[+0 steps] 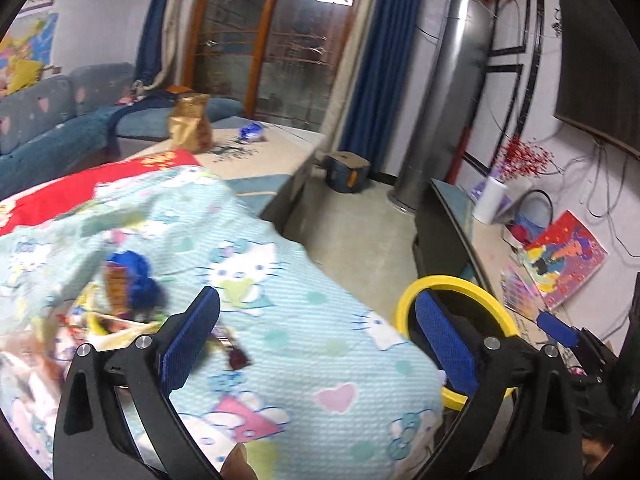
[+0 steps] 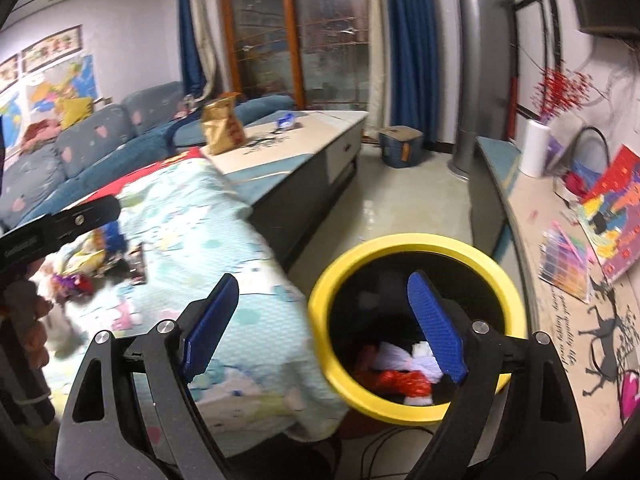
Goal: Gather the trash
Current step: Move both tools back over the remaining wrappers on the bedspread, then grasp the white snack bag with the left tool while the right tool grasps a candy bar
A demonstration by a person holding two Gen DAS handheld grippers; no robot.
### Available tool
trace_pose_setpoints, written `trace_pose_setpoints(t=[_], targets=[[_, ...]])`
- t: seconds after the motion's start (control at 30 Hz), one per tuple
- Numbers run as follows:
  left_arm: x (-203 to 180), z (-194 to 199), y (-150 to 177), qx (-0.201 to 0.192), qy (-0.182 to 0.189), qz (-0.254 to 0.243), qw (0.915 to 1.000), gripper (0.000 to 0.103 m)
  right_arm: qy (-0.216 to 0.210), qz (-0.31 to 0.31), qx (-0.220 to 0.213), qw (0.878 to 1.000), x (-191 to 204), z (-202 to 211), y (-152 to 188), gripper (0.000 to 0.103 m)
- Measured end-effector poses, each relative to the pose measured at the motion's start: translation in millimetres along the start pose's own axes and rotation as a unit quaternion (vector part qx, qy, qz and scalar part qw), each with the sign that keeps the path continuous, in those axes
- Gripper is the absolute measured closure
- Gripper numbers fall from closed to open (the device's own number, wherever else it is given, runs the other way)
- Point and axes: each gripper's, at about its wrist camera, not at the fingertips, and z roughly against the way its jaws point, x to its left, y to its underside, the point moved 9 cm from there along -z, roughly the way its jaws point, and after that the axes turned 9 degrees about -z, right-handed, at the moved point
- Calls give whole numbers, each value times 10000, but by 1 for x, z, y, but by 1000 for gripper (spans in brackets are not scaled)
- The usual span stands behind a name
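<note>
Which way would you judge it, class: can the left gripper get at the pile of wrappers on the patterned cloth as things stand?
Probably yes. The left gripper is open and empty, and the wrappers lie uncovered on the cloth beside its left finger, with nothing between.

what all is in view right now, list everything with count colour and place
bin: one, yellow rim, dark inside, on the floor beside the covered table
trash in bin: several pieces, white and red, at the bottom
cloth: one, light teal with cartoon cats, draped over the near table
wrappers: a blurred heap, mixed colours, on the cloth at left
paper bag: one, brown, upright on the far table
blue wrapper: one, on the far table past the bag
sofa: one, blue, along the left wall
paper roll: one, white, upright on the right-hand counter
box: one, blue-grey, on the floor by the curtain
left gripper: open, empty, over the cloth
right gripper: open, empty, above the bin's rim
</note>
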Motion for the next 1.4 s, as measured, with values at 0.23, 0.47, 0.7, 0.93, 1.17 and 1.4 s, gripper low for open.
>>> trace_pose_setpoints(t=[0.23,0.47,0.7,0.93,1.17,1.4], targets=[[37,23,0,-153,-328,215,9991,7,-431,341,117,9984,47,0,7,25],[81,43,5,-224,-705,518,9959,7,-816,617,257,9944,92,-4,17,25],[126,60,17,-211,-1104,800,9904,7,-1129,892,408,9888,134,-13,26,25],[174,77,44,-49,-1441,1233,9818,7,-1336,1158,606,9824,169,-35,34,25],[215,88,81,242,-1503,1896,9700,8,-1320,1298,893,9787,189,-68,40,33],[230,89,113,388,-1052,2562,9601,8,-1238,1341,1204,9758,196,-101,46,40]])
